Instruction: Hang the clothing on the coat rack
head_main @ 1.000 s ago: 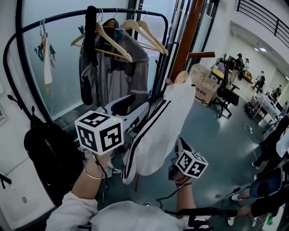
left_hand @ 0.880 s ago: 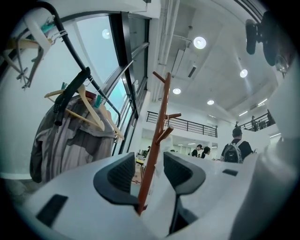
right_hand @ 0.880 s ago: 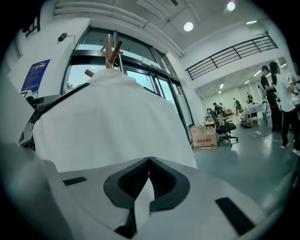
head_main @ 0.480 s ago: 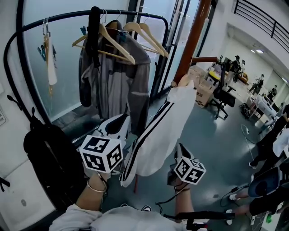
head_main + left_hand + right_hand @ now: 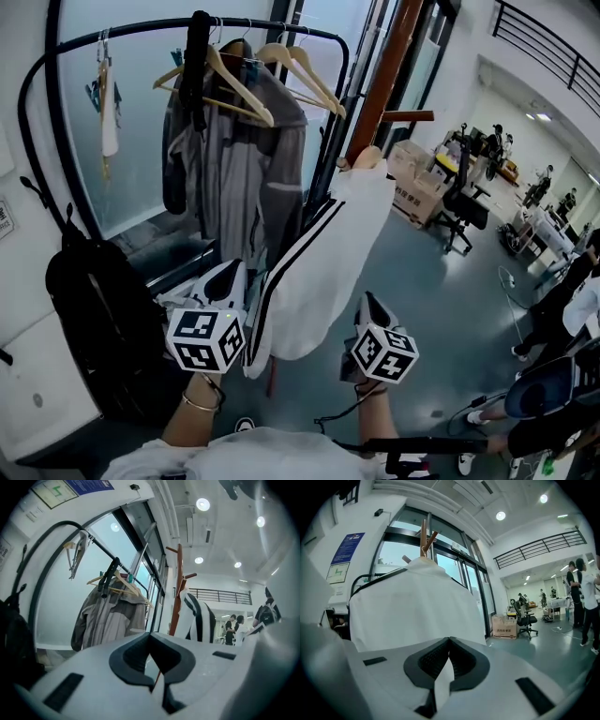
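**Step in hand.** The white garment (image 5: pixel 319 272) appears to be draped by its top over a peg of the coat rack (image 5: pixel 380 84), directly ahead of both tools. A rounded wooden tip shows just above the fabric. I judge the hanging all but done, with only settling and release left.

**Right hand-held gripper** (image 5: pixel 368 302). It is pinching the garment's lower edge. A fold of white cloth stands up between its pads.

**Left hand-held gripper** (image 5: pixel 230 281). Its jaws have just been closing and are now pressed together with nothing between them. The garment hangs ahead and to its right, apart from it.

**Next move.** The right pads should part without tugging downward, or the cloth may slide off the peg.

**Materials.**
- The garment is thin, smooth and limp, with black stripes along the sleeve.
- The rack is a reddish-brown wooden pole with angled, round-ended pegs.
- Ahead and left of the left tool, a black tube rail (image 5: pixel 122 33) carries pale wooden hangers (image 5: pixel 239 84) and a grey jacket (image 5: pixel 234 159).
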`<action>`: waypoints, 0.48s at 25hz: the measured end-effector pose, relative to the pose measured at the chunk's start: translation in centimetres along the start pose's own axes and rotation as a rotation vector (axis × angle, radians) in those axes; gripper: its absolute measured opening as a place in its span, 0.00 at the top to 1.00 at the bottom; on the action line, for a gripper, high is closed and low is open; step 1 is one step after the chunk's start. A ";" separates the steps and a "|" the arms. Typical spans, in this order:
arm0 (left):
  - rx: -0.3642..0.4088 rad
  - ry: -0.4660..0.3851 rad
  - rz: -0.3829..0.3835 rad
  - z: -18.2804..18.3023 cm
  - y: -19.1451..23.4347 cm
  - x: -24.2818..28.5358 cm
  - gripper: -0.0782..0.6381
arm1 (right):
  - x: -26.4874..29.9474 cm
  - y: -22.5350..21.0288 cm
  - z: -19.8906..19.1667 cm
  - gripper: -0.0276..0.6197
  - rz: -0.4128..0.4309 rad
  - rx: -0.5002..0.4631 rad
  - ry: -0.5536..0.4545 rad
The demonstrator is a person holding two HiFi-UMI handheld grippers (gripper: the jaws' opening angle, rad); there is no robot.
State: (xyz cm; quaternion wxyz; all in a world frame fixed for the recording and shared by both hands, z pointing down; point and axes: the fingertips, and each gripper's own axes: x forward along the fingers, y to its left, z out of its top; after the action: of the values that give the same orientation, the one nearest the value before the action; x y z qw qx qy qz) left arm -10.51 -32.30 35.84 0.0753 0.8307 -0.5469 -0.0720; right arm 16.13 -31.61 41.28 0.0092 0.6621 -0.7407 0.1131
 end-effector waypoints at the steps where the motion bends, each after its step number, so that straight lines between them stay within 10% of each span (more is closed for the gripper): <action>1: -0.005 0.017 0.008 -0.8 -0.2 -0.2 0.88 | -0.3 -0.1 -0.1 0.92 0.006 0.000 0.001; 12: -0.022 0.078 0.074 -3.7 -1.2 -2.0 0.88 | -2.1 -1.6 -0.8 0.92 0.034 -0.012 0.016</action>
State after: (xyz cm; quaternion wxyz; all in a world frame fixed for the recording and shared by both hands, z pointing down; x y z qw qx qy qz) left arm -9.46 -29.79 39.31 0.1082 0.8112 -0.5730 -0.0425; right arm 17.86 -29.59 41.99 0.0170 0.6486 -0.7523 0.1141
